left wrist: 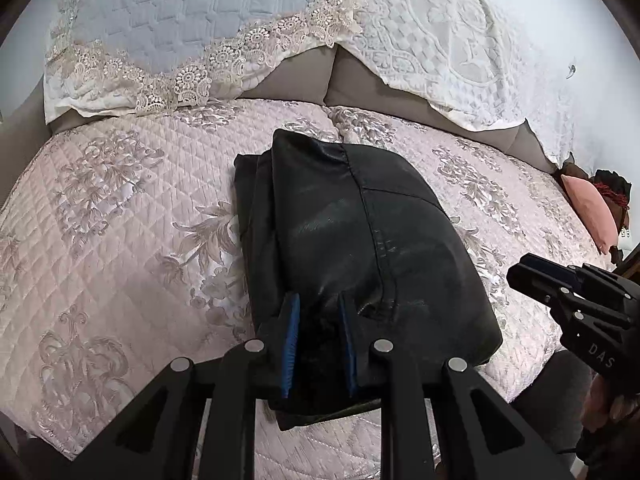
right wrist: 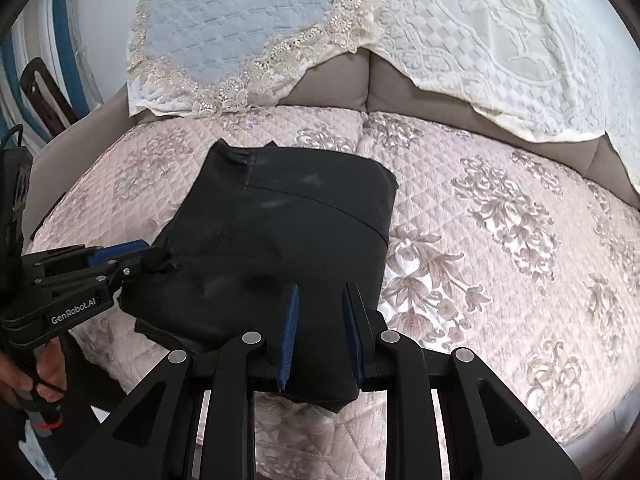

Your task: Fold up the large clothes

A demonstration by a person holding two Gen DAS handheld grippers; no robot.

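Folded black garment (left wrist: 360,240) sitting mid-sofa on the pink quilted cover (left wrist: 120,240), both grippers at its near edge.

Nearest the camera, the left gripper (left wrist: 318,300) has its blue pads a little apart with the garment's near edge bunched between them; can't tell if they actually pinch it. Same story for the right gripper (right wrist: 322,290): narrow gap, near edge in between, grip unclear. Only the right view catches the hand (right wrist: 36,372) on the left gripper's handle. Only the left view catches the pink cushion (left wrist: 592,212) at the far right end. Furthest back, both show the lace-trimmed white throws (left wrist: 440,48) draped over the grey backrest (left wrist: 304,80).
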